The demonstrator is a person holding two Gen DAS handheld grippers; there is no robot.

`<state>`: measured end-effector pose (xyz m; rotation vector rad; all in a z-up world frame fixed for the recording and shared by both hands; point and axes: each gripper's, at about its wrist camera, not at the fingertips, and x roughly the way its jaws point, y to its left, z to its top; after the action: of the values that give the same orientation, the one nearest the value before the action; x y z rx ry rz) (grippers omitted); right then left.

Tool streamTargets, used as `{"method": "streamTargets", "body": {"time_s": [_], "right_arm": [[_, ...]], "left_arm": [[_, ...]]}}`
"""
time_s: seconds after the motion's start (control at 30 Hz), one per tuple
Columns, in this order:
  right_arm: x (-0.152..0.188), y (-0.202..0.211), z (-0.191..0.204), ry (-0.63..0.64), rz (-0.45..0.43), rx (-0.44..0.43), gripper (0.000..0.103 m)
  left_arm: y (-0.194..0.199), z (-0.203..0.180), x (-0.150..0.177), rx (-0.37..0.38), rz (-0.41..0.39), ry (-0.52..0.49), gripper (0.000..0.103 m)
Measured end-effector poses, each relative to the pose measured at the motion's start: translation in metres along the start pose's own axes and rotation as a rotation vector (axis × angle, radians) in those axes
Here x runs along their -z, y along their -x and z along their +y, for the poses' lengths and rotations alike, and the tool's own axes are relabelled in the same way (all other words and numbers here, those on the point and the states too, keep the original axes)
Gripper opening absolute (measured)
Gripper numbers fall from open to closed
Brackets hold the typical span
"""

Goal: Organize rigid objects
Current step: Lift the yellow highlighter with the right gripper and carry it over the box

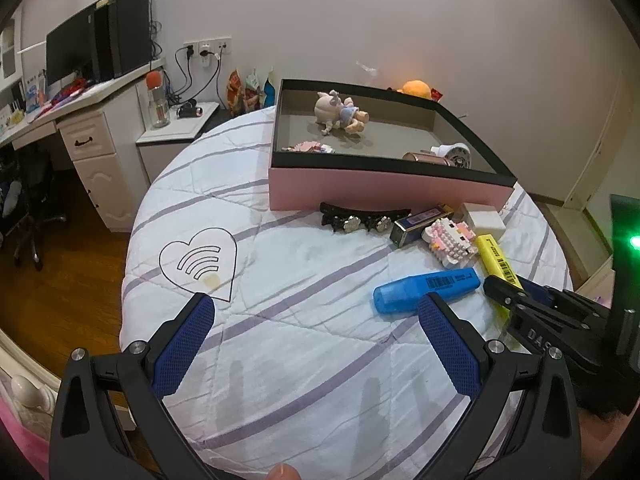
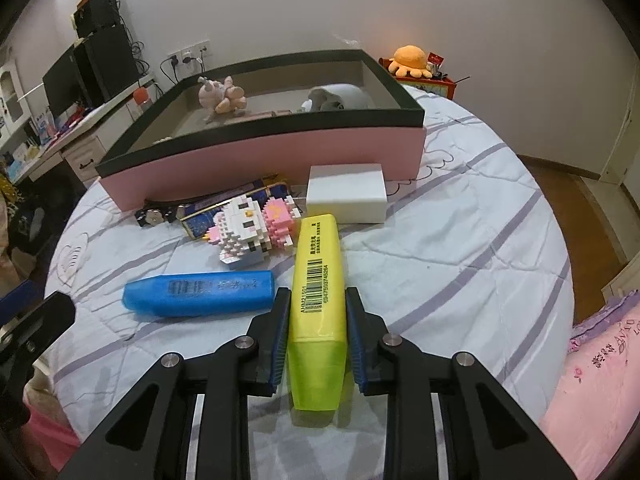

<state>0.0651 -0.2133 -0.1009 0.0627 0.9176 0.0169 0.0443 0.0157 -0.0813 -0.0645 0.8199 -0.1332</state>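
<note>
Right gripper (image 2: 318,306): your jaws are clamped on the yellow highlighter (image 2: 318,280), low in the centre of the right wrist view; both blue pads press its long sides near the translucent cap end.
Yellow highlighter: it points away from you toward the white block (image 2: 346,194), its far tip just short of that block. In the left wrist view it shows at the right edge (image 1: 498,262), with your right gripper (image 1: 505,296) closed around it.
Left gripper (image 1: 316,314): your jaws stand wide apart at the bottom of the left wrist view, with only the striped bedspread (image 1: 280,360) between them; nothing is gripped.
Blue highlighter (image 2: 200,290): it lies flat on the bedspread at the left of centre in the right wrist view, just beside your right gripper's left finger.
Brick cat figure (image 2: 250,230): pink and white, it sits at the centre of that view, beyond the blue highlighter and next to the yellow one's far end.
Blue foil box (image 2: 236,200): it lies behind the brick cat, close to the pink wall.
Black hair clip (image 1: 362,216): it rests against the foot of the pink box, at the middle of the left wrist view.
Pink box (image 1: 384,192): open-topped with a black rim, it fills the upper centre; a pig doll (image 1: 340,114) lies inside at the back, a white round device (image 1: 460,154) in the right corner.
</note>
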Motion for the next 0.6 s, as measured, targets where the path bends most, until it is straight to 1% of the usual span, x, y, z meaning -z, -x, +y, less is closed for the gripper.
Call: {"method": "streamTargets", "body": {"time_s": [0.23,0.37,0.5,0.6], "right_arm": [[-0.007,0.027,-0.001,0.006,-0.054,-0.013,0.026],[-0.018,0.039,0.002,0.014,-0.081,-0.028,0.026],[-0.035,0.044,0.008,0.03,-0.105,-0.058,0.026],[-0.054,0.04,0.013,0.045,-0.114,-0.087,0.026]], "left_arm": [[0.003,-0.005,-0.009,0.001,-0.02,-0.003,0.103],[0.002,-0.009,-0.02,-0.009,-0.033,-0.013,0.103],[-0.005,-0.008,-0.04,-0.021,-0.053,-0.008,0.103],[-0.013,-0.007,-0.058,-0.034,-0.067,-0.005,0.103]]}}
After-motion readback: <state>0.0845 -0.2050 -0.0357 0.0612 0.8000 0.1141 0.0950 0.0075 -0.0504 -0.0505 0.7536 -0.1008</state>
